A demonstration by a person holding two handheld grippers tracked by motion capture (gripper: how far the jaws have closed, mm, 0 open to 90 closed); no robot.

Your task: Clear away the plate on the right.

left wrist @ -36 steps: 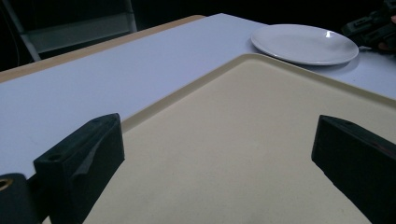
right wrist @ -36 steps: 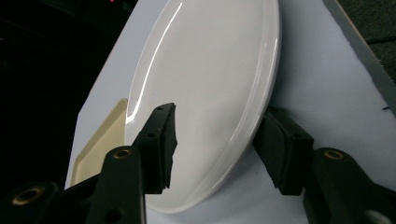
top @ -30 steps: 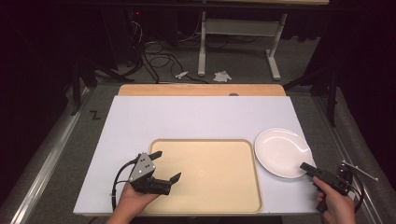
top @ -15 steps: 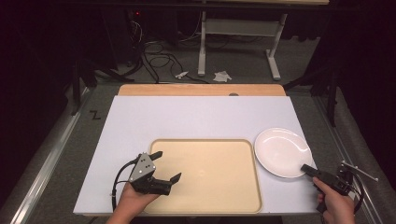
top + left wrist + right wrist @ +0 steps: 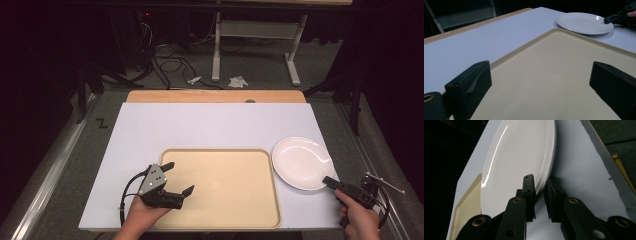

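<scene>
Left gripper (image 5: 178, 178) hovers low over the near-left corner of the tray (image 5: 225, 210), jaws spread wide with nothing between them. Its own view looks across bare tray floor toward the plate, so it reads as idle, parked clear of the other hand's work.

Tray: cream, matte plastic by the look, rectangular with rounded corners and a shallow raised lip. Sits on the desk (image 5: 200, 125) toward its near edge, roughly centred, nothing on it. Desk top is a flat white sheet; a strip of light wood shows along the far edge.

Plate (image 5: 302, 162): white, glossy, round, with a broad shallow rim that catches highlights. Lies flat on the desk just beside the tray's far-right corner, near the desk's right edge; whether plate and tray actually touch is hard to tell.

Right gripper (image 5: 540, 185) comes in from the near-right corner. One jaw sits over the plate's near rim and the other under it, closed to a narrow gap on the rim. Probably a pinch grip taken at the edge because a flat plate offers no other purchase; judged purpose is to lift or slide it, perhaps onto the tray.
</scene>
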